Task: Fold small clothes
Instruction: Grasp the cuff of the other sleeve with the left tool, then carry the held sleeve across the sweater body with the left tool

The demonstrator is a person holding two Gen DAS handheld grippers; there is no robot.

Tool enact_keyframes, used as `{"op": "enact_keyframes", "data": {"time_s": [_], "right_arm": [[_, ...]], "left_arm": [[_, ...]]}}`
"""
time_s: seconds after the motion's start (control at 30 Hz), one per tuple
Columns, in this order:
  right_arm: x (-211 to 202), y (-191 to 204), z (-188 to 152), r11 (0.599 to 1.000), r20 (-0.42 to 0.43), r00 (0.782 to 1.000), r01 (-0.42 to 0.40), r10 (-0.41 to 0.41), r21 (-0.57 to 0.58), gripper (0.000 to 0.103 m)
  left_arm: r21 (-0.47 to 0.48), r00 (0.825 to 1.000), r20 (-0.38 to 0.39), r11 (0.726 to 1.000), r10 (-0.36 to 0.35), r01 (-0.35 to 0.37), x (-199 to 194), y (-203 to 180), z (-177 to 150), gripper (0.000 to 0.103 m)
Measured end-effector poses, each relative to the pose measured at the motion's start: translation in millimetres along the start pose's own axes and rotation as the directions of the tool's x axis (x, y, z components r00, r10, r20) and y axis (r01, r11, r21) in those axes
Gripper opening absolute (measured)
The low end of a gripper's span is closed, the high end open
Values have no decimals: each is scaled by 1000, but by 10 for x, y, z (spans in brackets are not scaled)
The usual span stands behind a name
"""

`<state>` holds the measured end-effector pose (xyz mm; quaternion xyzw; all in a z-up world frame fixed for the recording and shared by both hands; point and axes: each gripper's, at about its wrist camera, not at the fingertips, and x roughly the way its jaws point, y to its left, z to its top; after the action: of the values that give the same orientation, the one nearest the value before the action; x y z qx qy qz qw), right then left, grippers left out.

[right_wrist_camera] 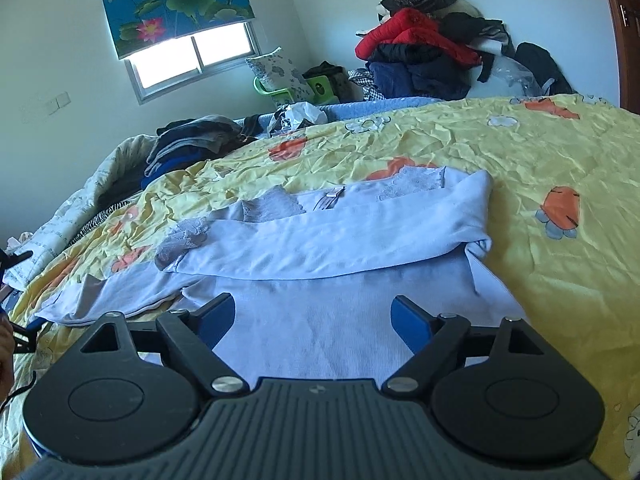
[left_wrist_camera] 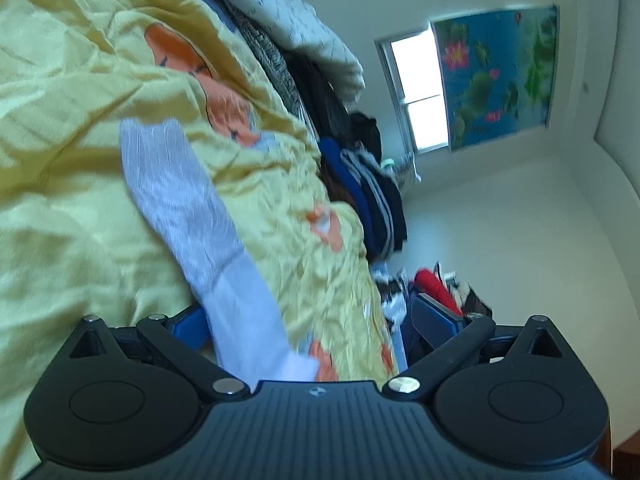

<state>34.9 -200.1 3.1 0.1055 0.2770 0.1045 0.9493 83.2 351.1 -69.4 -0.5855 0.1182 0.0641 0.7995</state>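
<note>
A pale lilac garment (right_wrist_camera: 332, 232) with lace trim lies on the yellow bedspread (right_wrist_camera: 540, 152), its upper part folded over across its width. My right gripper (right_wrist_camera: 314, 320) is open, low over the garment's near plain panel, holding nothing. In the left wrist view the camera is rolled sideways. A sleeve-like strip of the lilac garment (left_wrist_camera: 192, 208) runs from the bedspread (left_wrist_camera: 72, 128) down between the fingers of my left gripper (left_wrist_camera: 308, 328). The jaws stand wide apart; the strip lies near the left finger (left_wrist_camera: 192, 326) and is not pinched.
Piles of dark and red clothes (right_wrist_camera: 424, 56) lie at the far side of the bed against the wall. More dark clothes (right_wrist_camera: 192, 140) and a quilt (right_wrist_camera: 80, 208) sit at the left. A window with a lotus blind (right_wrist_camera: 172, 4) is behind.
</note>
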Motion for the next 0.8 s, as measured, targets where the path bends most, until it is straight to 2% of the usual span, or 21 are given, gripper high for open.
{"op": "enact_keyframes", "data": {"time_s": [0.03,0.1,0.13,0.17,0.27,0.33,0.43,0.5,0.6,0.67,0.73,0.8], "right_arm": [[-2,6,-1,1000,-1,1000,2,-2,-3,87],[-9,13,-1,1000,1,1000,5,-5,-8,87],[-11,11,-5,1000,1,1000,6,-6,-10,87],[-12,5,-7,1000,1,1000,8,-8,-10,87],[-21,-6,-11,1000,1,1000,10,-10,-5,87],[-25,-17,-15,1000,0,1000,13,-13,-5,87],[-27,-48,-22,1000,-4,1000,16,-16,1,87],[-31,-62,-30,1000,-5,1000,17,-17,6,87],[-37,-89,-39,1000,-6,1000,18,-18,10,87],[-31,-113,-49,1000,-9,1000,18,-18,13,87],[-17,-131,-61,1000,-17,1000,22,-22,16,87],[-9,-155,-72,999,-22,999,27,-27,21,87]], "left_arm": [[2,1000,11,1000,9,-9,26,-8,25,99],[13,999,15,999,45,-45,76,-9,57,78],[20,998,-2,997,70,-69,117,-7,63,49],[25,995,-25,995,96,-95,164,-4,64,27],[47,986,-48,987,158,-156,251,-3,20,8],[147,978,-14,968,206,-202,231,-100,-49,6],[334,965,59,906,255,-260,198,-352,-198,5],[437,958,103,853,268,-286,183,-525,-307,5],[554,944,180,765,276,-329,146,-778,-499,5],[639,935,225,683,274,-354,132,-959,-677,5],[713,936,233,608,265,-349,161,-1125,-872,5],[766,941,225,551,254,-332,181,-1253,-1065,5]]}}
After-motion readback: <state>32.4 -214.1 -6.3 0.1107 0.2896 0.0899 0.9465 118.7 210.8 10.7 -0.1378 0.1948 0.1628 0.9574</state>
